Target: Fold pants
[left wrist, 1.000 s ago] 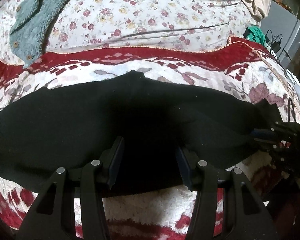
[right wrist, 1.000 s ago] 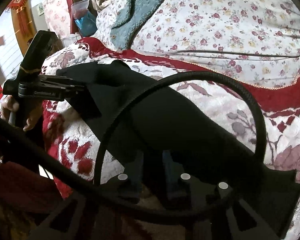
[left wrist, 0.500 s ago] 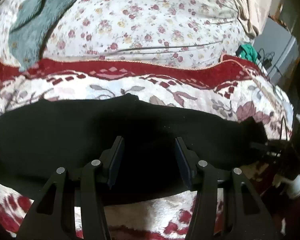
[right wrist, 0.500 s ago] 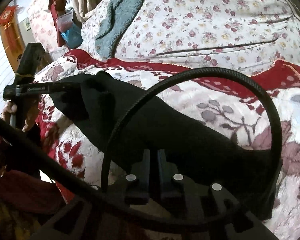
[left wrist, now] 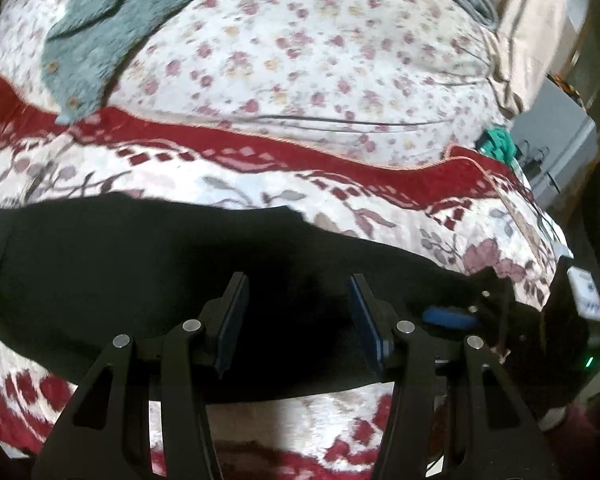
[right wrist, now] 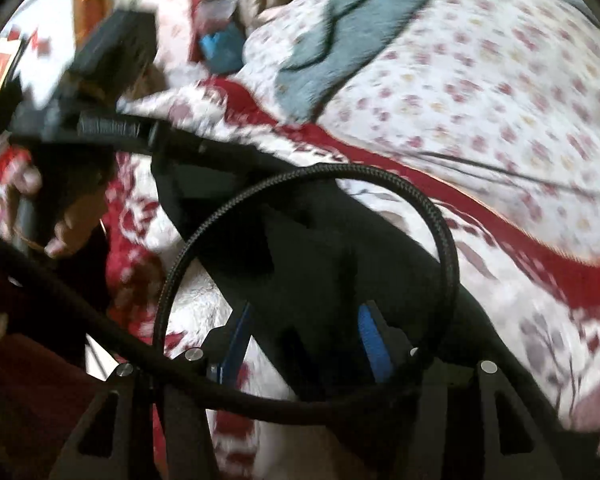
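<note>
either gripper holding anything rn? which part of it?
Neither. Left gripper and right gripper both stand open over the black pants; the cloth lies between the fingers, unclamped.

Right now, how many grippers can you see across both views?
2. The left gripper, open, hangs over the black pants on the bed. The right gripper, also open, straddles the pants' other end. Each also appears blurred at the other view's edge.

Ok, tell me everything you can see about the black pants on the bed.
The black pants are plain, dark, soft-looking fabric with no visible details, lying as a long band across the red-and-white floral blanket. The left hand-held gripper sits over the near edge with its fingers apart, fabric between them. The right hand-held gripper, also open, straddles the other end. The right wrist view is blurred.
</note>
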Demonstrator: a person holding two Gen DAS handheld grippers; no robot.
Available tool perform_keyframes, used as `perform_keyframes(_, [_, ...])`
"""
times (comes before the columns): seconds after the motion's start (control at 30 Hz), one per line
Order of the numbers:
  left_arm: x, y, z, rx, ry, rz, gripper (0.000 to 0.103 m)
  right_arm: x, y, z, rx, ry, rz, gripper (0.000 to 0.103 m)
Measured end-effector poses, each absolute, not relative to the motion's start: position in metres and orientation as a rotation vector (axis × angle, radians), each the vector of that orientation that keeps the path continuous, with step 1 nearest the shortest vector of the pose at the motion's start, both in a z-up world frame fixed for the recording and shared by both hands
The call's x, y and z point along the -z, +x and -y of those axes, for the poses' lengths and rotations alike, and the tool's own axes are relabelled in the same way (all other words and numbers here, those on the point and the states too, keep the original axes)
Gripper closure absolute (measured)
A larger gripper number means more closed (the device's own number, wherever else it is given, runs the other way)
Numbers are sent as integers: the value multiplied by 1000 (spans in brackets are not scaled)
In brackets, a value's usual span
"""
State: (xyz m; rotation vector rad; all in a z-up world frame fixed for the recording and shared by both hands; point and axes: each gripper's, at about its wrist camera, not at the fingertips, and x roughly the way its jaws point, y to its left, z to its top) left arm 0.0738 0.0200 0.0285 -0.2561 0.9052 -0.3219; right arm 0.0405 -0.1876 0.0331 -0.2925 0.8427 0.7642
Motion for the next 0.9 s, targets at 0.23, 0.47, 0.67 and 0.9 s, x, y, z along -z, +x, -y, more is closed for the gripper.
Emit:
perform_keyframes(0.23, [5, 91, -13, 305, -202, -1022, 52, -16, 82, 172, -808, -177, -884, 87])
perform_keyframes(0.47, [6, 77, -14, 373, -221, -1055, 52, -34, 70, 181, -956, -86, -926, 91])
perform_keyframes(0.67, [15, 71, -14, 356, -214, -1055, 52, -3, 56, 184, -918, -125, -954, 88])
perform_keyframes(0.9, [22, 66, -9, 344, -199, -1000, 47, -33, 37, 203, -700, -263, -839, 48])
